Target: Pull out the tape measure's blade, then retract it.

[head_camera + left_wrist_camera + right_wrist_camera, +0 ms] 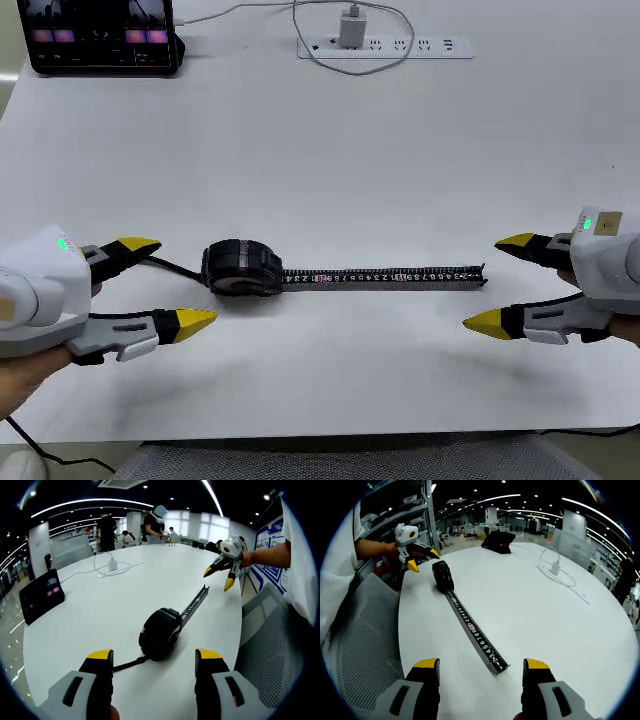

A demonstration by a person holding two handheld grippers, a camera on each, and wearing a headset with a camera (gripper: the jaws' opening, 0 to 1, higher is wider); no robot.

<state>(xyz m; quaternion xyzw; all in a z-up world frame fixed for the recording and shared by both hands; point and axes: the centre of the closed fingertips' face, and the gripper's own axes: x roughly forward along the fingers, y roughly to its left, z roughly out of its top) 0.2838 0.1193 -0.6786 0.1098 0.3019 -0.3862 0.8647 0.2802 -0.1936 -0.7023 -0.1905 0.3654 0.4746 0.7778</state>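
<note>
On the white bench the black tape measure lies with its blade drawn out flat toward the right. The left gripper sits just beside the case, jaws spread wide and holding nothing, with the tape's cord between them. The right gripper is near the blade's tip, also wide open and empty, touching nothing.
</note>
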